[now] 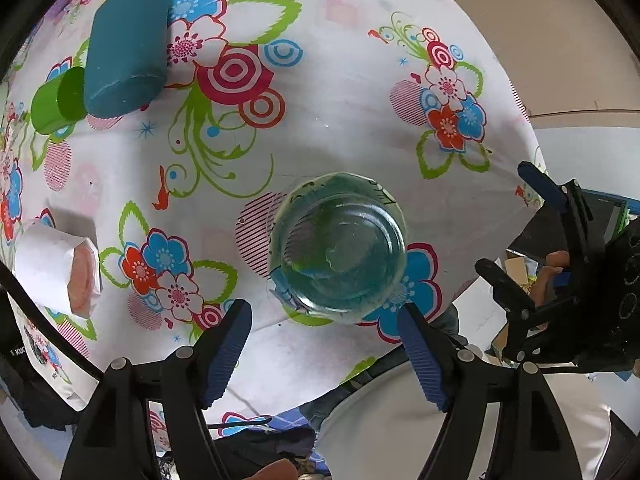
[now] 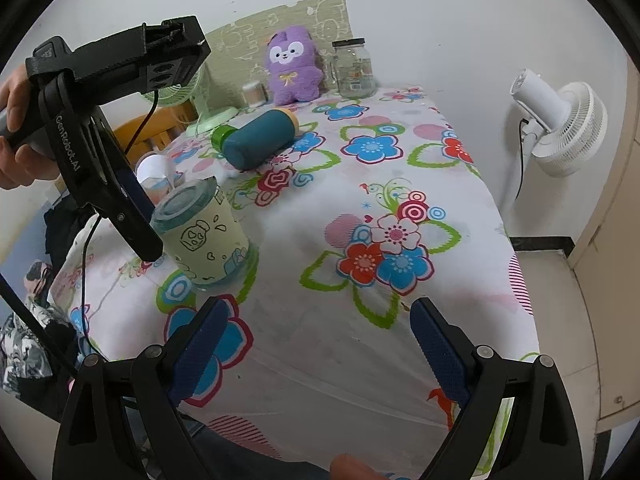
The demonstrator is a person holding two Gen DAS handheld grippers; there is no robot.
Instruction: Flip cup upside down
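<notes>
A glass cup (image 1: 338,246) with a pale green printed sleeve stands upside down on the floral tablecloth (image 1: 352,92), its thick base facing up. In the right wrist view the cup (image 2: 204,236) stands near the table's left front edge. My left gripper (image 1: 324,320) is open and hovers just above the cup, looking down on it; it does not touch it. It shows in the right wrist view (image 2: 136,220) beside the cup. My right gripper (image 2: 316,320) is open and empty, off to the cup's right over the table's front.
A teal bottle (image 2: 256,140) with a green cap lies on its side further back. A white paper-wrapped roll (image 1: 56,268) lies near the left edge. A purple plush toy (image 2: 294,66), a glass jar (image 2: 354,68) and a small green fan stand at the back. A white fan (image 2: 560,120) stands beside the table.
</notes>
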